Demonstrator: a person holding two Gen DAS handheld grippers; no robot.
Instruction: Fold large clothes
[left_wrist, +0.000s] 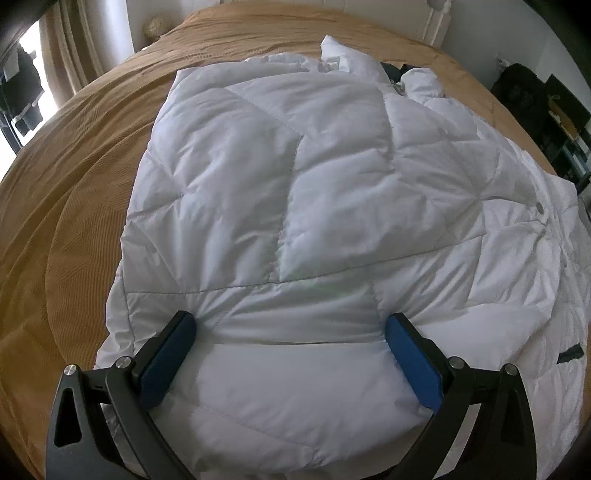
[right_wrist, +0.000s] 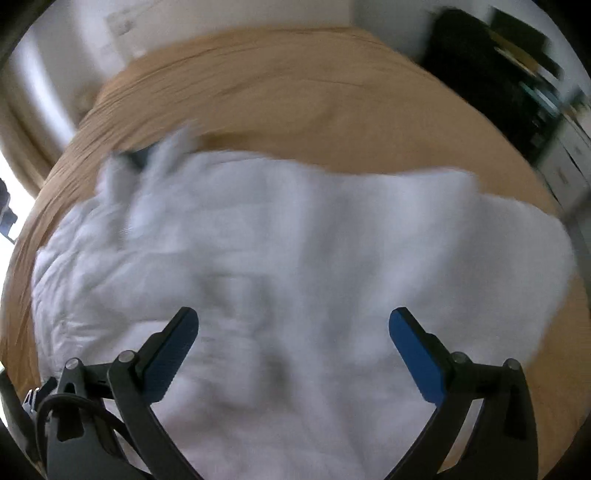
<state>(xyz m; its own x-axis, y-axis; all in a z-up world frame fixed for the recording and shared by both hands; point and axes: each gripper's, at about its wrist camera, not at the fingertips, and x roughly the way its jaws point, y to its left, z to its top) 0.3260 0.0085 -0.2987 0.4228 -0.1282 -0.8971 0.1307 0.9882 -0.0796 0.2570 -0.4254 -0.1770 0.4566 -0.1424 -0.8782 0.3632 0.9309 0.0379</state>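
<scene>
Left wrist view: a white quilted puffer coat (left_wrist: 295, 192) is lying spread across the tan corduroy bedspread (left_wrist: 74, 192), filling the frame from centre out to 3 and 6 o'clock. Its surface is showing stitched seams that are dividing the padding into large puffy panels, with soft creases radiating from the seam crossings. A row of metal snaps (left_wrist: 540, 207) is running along the front edge toward 3 o'clock, and a small dark tab (left_wrist: 570, 353) is sitting near 4 o'clock. At 12 to 1 o'clock the collar or hood region is bunching up, with a dark lining (left_wrist: 397, 72) peeking out. I am holding my left gripper (left_wrist: 291, 334) with its blue-padded fingers (left_wrist: 168, 360) spread wide apart, a puffy fold of the coat's near edge bulging up between them and touching both pads; nothing is being clamped. Right wrist view (motion-blurred): the same coat (right_wrist: 295, 258) is appearing as a broad white mass from 9 o'clock to 3 o'clock, the bedspread (right_wrist: 314, 92) showing beyond it toward 12 o'clock. My right gripper (right_wrist: 293, 332) is likewise standing wide apart above the white fabric, with nothing held between its fingers; whether it is touching the coat I cannot tell. Dark shelving (right_wrist: 517, 85) is standing at 2 o'clock.
</scene>
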